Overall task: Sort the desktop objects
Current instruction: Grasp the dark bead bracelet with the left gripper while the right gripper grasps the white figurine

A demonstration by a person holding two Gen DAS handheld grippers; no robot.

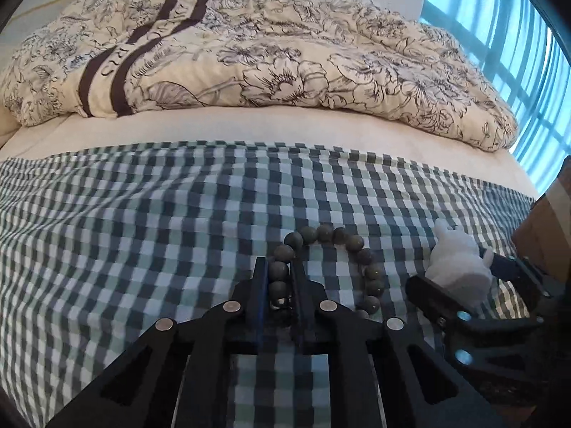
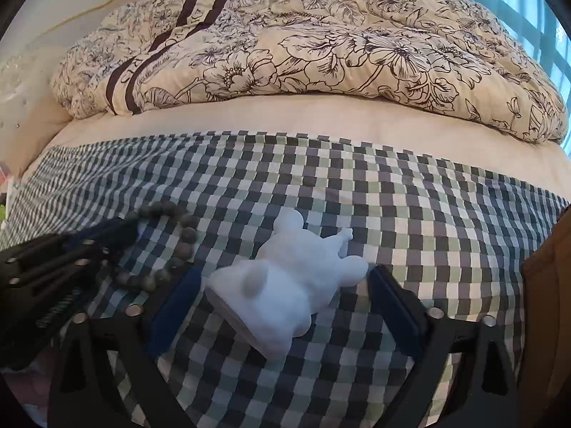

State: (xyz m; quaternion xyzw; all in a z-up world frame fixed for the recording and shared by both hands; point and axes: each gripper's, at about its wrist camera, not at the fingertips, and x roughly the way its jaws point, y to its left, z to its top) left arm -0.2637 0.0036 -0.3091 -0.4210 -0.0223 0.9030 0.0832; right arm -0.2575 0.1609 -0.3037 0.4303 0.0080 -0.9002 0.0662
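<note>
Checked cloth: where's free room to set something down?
Free: the checked cloth left of the bead bracelet, and its far strip up to the floral duvet. Crowded: near right, where the left gripper pinches the bracelet beside the white figurine.

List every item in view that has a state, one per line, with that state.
Left gripper: shut on the bead bracelet.
Right gripper: open, fingers either side of the white figurine.
Bead bracelet: lying on the checked cloth, one side pinched.
White figurine: lying on its side, not gripped.
Checked cloth: spread flat.
Floral quilt: bunched up.
</note>
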